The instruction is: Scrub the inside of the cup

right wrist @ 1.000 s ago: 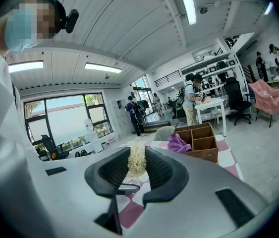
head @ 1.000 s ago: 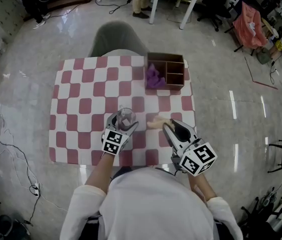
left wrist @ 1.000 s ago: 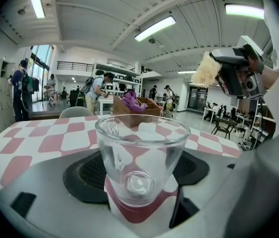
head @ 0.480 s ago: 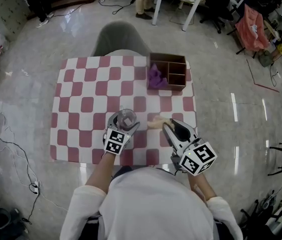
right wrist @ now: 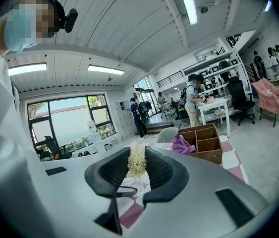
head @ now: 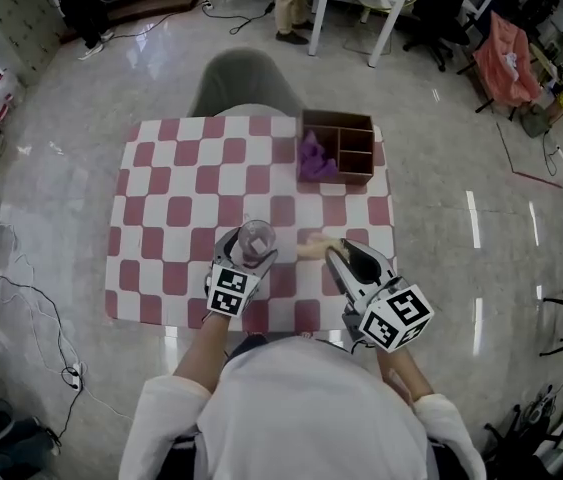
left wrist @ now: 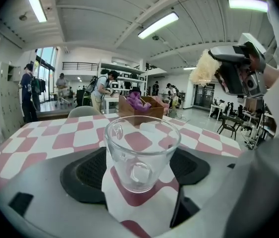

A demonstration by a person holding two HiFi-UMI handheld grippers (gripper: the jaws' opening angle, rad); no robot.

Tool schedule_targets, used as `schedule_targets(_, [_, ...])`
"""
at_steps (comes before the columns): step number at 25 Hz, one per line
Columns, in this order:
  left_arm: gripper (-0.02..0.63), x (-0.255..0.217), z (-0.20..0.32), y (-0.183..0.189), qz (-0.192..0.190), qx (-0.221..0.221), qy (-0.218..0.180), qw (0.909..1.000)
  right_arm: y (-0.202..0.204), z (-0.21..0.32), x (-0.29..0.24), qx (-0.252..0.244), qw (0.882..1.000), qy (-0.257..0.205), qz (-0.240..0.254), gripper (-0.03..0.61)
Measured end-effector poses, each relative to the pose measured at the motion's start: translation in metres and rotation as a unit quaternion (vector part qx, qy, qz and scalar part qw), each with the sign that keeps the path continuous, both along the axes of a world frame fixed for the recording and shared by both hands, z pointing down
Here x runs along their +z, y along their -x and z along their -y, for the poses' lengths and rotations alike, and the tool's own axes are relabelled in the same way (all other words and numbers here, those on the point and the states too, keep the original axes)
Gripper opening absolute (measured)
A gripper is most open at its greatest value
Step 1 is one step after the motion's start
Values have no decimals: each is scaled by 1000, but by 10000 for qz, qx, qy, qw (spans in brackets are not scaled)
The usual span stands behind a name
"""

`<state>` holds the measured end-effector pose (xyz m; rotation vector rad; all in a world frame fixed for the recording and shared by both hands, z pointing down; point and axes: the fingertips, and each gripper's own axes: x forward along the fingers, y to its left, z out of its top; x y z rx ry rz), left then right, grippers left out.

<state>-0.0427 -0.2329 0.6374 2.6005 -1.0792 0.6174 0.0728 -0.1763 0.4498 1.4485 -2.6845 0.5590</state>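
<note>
No shift since before: one cup [left wrist: 141, 152] gripped in left tongs [head: 250, 245], one scrubber [right wrist: 137, 158] pinched in right tongs [right wrist: 137, 175].

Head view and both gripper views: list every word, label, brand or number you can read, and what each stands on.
No readable text in any view.
Left cube and right cube: black-and-white square patterns only, no letters or numbers.
Cup: clear glass, no print.
Scrubber: no tag.
Box: no label visible.

Bright overhead strip-lights, fisheye-warped edges
</note>
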Motion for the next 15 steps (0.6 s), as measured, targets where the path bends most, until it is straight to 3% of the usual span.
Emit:
schedule_targets(10, [379,-32,-16,21,-92,-299,-181,9993,7,4,-2,-167,9998,-72,127,107])
schedule_targets(15, [379,-60,-24,32,-163,-417,-539,9975,13,6,-4,-291,9994,-103,162,107])
